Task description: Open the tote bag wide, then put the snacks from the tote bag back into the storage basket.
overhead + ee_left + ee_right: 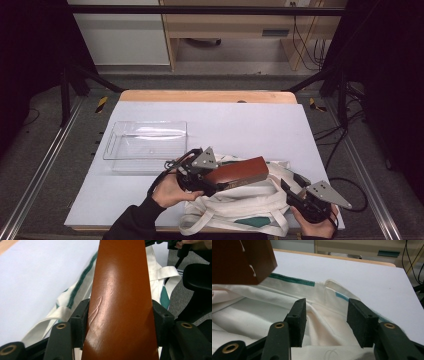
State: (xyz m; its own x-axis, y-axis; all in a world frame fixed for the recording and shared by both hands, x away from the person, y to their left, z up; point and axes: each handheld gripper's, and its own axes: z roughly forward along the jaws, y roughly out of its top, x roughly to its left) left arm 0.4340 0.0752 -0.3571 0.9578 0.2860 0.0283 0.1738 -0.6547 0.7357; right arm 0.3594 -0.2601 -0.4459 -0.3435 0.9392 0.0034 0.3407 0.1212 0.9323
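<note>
Left gripper view has both jaws of the left gripper (120, 322) clamped on the sides of the brown case (120, 290), lifted over the white tote bag (72, 297). Right gripper (325, 320) is spread, jaws apart over the bag's rim fabric; contact unclear. Beyond the bag, bare sheet stretches to the table (205, 96) edge; clear tray (145, 145) sits left.

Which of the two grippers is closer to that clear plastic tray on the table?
The left. The left gripper, shut on the brown case, sits just off the near right corner of the clear tray. The right gripper is farther right, over the white tote bag.
</note>
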